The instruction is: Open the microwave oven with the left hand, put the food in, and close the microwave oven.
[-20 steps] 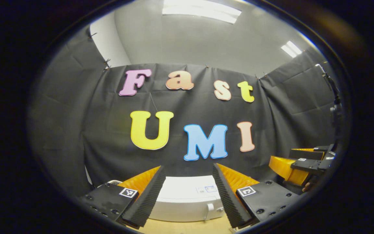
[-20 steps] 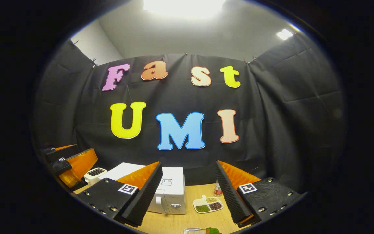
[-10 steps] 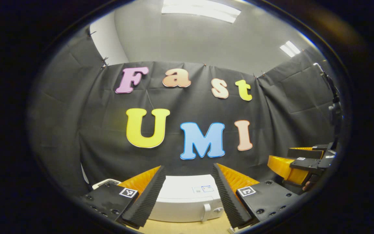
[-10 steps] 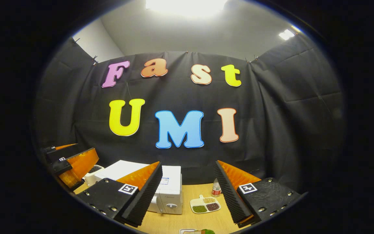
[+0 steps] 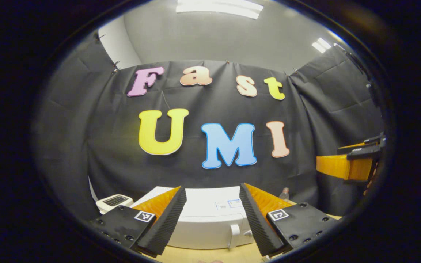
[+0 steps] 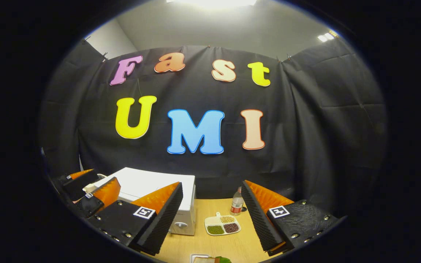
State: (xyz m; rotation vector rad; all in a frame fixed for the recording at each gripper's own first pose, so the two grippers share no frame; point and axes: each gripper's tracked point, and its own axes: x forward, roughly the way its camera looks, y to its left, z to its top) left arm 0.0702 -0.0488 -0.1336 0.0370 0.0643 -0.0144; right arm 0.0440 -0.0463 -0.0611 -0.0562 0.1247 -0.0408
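Observation:
The white microwave (image 5: 203, 228) stands low in the left gripper view with its door shut and its handle (image 5: 234, 231) at the right. My left gripper (image 5: 212, 189) is open above and in front of it, holding nothing. In the right gripper view the microwave (image 6: 148, 182) sits at lower left, and a plate of food (image 6: 207, 258) peeks in at the bottom edge. My right gripper (image 6: 212, 184) is open and empty over the wooden table (image 6: 196, 244). The left gripper (image 6: 97, 181) hovers beside the microwave's top.
A divided dish of beans (image 6: 218, 224) and a small bottle (image 6: 236, 204) stand on the table right of the microwave. A small white appliance (image 5: 114, 201) sits to the microwave's left. The right gripper (image 5: 329, 157) hangs at the far right of the left gripper view.
Both views have dipped: the wall has slid upward and more of the microwave and table shows. The right gripper sits higher in the left gripper view. Both grippers stay open.

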